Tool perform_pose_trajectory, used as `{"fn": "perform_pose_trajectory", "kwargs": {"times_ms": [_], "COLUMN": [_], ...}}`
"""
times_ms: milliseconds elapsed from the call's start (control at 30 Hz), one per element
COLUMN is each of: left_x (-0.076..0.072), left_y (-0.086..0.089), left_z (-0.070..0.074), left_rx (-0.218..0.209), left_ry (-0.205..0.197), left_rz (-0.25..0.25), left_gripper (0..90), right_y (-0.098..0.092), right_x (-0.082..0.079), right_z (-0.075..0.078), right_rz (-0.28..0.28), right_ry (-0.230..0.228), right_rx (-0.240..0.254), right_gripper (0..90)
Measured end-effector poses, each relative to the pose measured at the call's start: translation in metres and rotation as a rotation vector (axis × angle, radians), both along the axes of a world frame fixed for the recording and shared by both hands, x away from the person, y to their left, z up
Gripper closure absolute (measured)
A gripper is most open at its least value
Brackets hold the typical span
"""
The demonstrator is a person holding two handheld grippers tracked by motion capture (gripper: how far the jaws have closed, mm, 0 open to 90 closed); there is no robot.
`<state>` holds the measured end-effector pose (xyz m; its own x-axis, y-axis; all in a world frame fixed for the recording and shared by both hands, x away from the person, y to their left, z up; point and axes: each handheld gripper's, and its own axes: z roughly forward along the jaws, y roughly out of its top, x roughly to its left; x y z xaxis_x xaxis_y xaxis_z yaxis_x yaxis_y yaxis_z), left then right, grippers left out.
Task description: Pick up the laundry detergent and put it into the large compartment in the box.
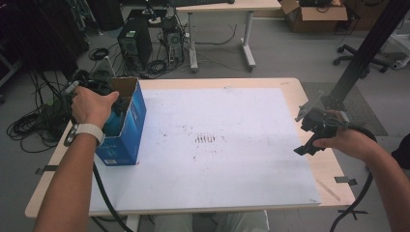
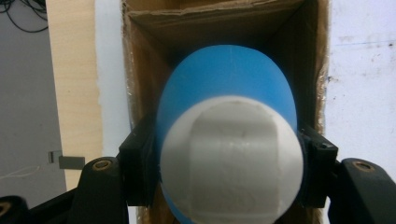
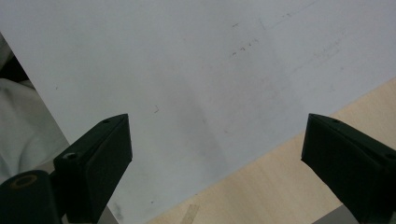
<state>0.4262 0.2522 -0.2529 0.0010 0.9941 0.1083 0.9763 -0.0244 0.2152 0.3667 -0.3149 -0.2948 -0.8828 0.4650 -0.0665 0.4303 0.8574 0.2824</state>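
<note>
From the high view, an open-topped blue cardboard box [image 1: 123, 126] stands upright at the left edge of the white-covered wooden bench [image 1: 227, 145]. The person's left hand [image 1: 92, 106] holds the left hand-held gripper [image 1: 117, 107] at the mouth of the box, forearm reaching forward from the bottom of the picture, wrist bent so the tool dips into the opening. The right hand [image 1: 345, 141] holds the right hand-held gripper [image 1: 309, 121] above the bench's right edge, well apart from the box, with nothing in it.

In the left gripper view, the black jaws are clenched on a smooth blue cylinder with a white end cap [image 2: 229, 140], one pad pressing each side. The cylinder points down into the brown cardboard interior [image 2: 154, 51] of the box, partly inside its walls. The packing step looks well along: the cylinder is entering the box but is not yet released, and whether it touches the bottom cannot be told.

In the right gripper view, the two black jaws stand wide apart and released, over the bench's white sheet [image 3: 187, 70] and its pale wooden edge [image 3: 261, 186]
</note>
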Motion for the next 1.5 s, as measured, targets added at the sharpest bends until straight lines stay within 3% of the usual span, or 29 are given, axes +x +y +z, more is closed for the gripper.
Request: {"fn": "perform_pose_trajectory", "kwargs": {"times_ms": [233, 667, 1133, 1500], "left_x": [0.0, 0.0, 0.001, 0.001], "left_y": [0.0, 0.003, 0.003, 0.006], "left_z": [-0.009, -0.022, -0.024, -0.027], "left_rx": [0.014, -0.006, -0.004, -0.016], "left_ry": [0.005, 0.016, 0.007, 0.023], "left_rz": [-0.008, -0.016, -0.009, -0.011], "left_gripper": [37.7, 37.7, 37.2, 32.7], "right_y": [-0.002, -0.002, -0.002, -0.001], "right_x": [0.0, 0.0, -0.001, -0.001], "right_z": [-0.001, -0.001, -0.002, -0.003], "right_rz": [-0.004, -0.005, -0.008, -0.006], "right_ry": [0.003, 0.002, 0.004, 0.006], "right_rx": [-0.002, 0.0, 0.0, 0.0], "right_gripper": [8.4, 8.4, 8.4, 8.4]}}
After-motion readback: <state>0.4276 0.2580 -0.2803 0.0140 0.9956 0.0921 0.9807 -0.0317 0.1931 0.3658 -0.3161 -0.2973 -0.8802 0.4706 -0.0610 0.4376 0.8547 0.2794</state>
